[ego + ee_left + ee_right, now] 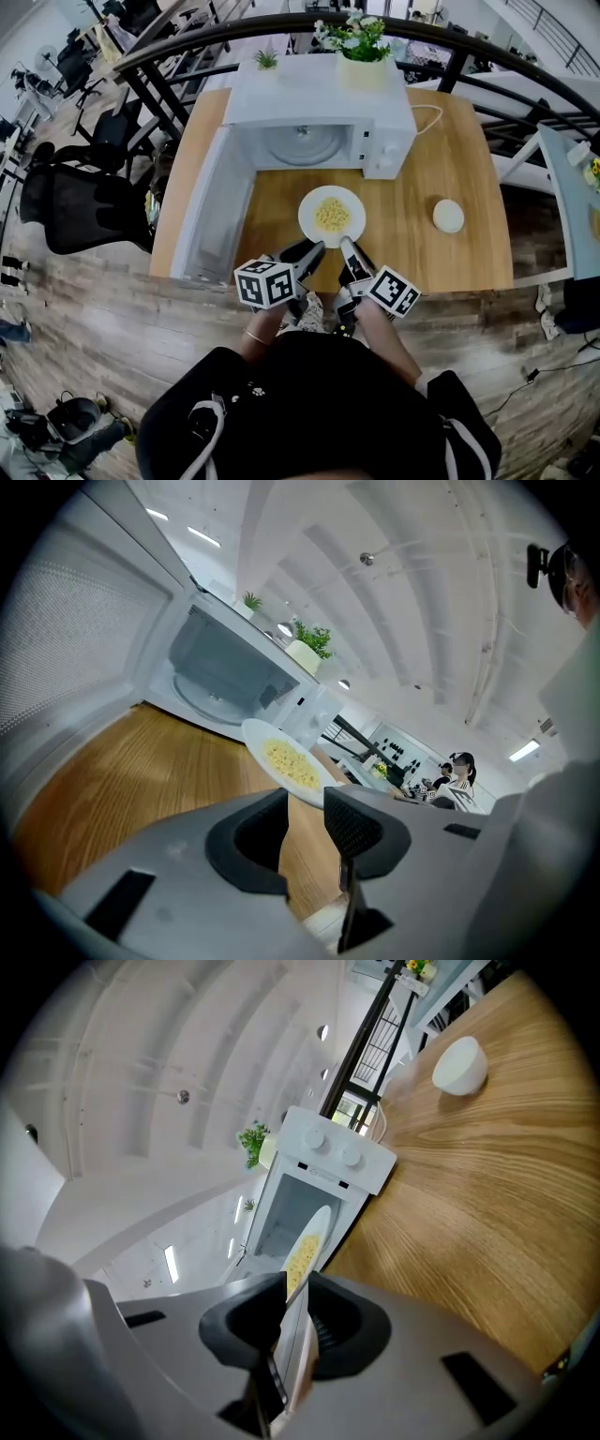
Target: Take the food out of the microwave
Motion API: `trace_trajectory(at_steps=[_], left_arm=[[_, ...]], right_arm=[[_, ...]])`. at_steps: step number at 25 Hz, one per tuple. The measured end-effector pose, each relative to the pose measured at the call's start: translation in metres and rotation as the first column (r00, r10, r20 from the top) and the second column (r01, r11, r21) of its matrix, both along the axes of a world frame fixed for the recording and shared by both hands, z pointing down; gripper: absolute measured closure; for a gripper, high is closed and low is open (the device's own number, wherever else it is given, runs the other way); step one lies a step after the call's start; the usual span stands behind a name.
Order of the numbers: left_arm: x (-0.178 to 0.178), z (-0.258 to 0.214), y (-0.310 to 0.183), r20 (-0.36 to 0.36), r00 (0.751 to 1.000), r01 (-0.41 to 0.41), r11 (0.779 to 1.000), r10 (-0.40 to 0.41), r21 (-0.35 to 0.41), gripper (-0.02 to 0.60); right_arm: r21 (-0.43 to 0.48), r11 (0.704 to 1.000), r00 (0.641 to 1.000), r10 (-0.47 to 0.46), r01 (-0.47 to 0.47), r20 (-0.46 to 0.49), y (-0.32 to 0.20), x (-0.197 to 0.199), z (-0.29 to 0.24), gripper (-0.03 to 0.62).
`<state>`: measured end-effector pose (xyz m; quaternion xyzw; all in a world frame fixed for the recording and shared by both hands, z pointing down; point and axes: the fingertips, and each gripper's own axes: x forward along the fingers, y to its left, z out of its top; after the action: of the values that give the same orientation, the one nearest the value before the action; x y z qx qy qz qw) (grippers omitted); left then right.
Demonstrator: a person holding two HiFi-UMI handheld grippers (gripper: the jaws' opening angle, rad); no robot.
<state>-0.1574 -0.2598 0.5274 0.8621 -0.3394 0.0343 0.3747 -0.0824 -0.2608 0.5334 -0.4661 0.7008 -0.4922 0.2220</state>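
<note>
Both left gripper (317, 248), right gripper (347, 244) fingers (234, 1330) clamp plate (309, 208).

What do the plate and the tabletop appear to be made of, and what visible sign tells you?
The plate looks like glazed ceramic, perhaps melamine: plain white, smooth, thin rim. The tabletop looks like wood or wood-look laminate, matte: light brown with grain lines.

No text, label or number can be read.
</note>
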Motion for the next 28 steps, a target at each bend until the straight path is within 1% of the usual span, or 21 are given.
trace_trajectory(at_steps=[10,28], left_arm=[[-0.001,-0.002,0.014,0.000,1.000,-0.015,1.000,0.015,0.011,0.460],[-0.001,0.000,0.022,0.002,1.000,-0.018,1.000,0.018,0.015,0.460]], right_arm=[[0.021,1.000,1.000,0.005,-0.004,-0.012,0.014,-0.001,-0.004,0.522],[0.017,1.000,1.000,0.006,-0.006,0.001,0.021,-0.001,-0.001,0.522]])
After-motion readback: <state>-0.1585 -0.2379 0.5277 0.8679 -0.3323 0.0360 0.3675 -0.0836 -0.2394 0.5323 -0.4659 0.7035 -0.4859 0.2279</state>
